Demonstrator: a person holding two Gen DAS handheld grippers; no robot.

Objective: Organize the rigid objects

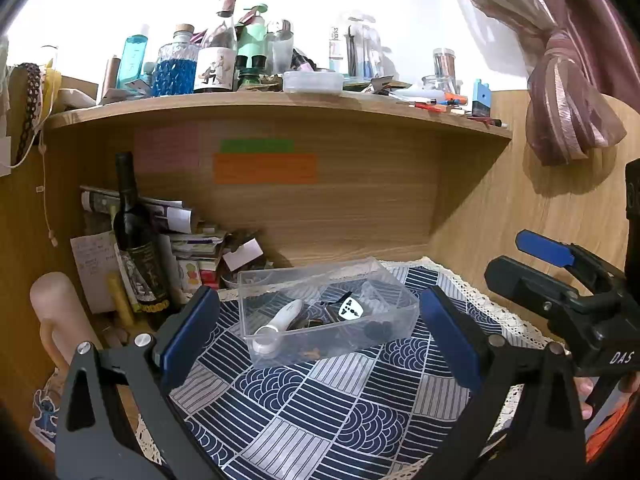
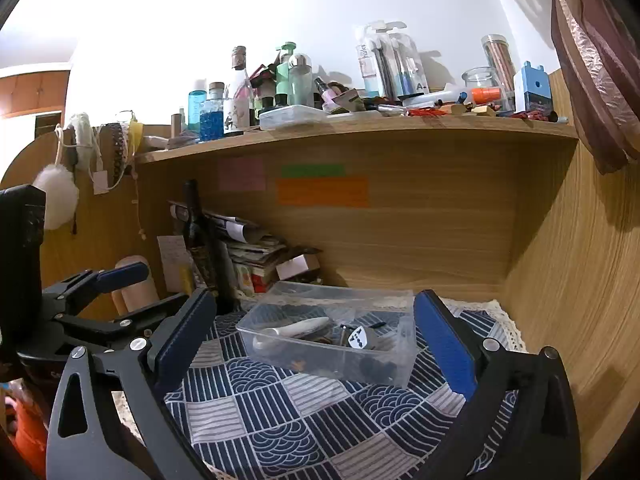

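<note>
A clear plastic box [image 1: 396,322] [image 2: 394,368] stands on a blue-and-white patterned cloth [image 1: 320,408] [image 2: 288,412]. In it lie a white handheld device [image 1: 280,318] [image 2: 296,327], a black-and-white plug adapter [image 1: 351,307] [image 2: 359,338] and small dark items. My left gripper [image 1: 320,340] is open and empty, its blue pads just in front of the box on either side. My right gripper [image 2: 316,344] is open and empty, also in front of the box. The right gripper also shows at the right edge of the left wrist view [image 1: 560,280].
A dark wine bottle [image 1: 136,236] [image 2: 200,240], stacked papers and small boxes [image 1: 192,236] [image 2: 256,252] fill the back left corner. A wooden shelf [image 1: 280,106] [image 2: 360,126] above holds several bottles and jars. A wooden wall [image 2: 580,280] stands at the right, a curtain [image 1: 568,80] hangs there.
</note>
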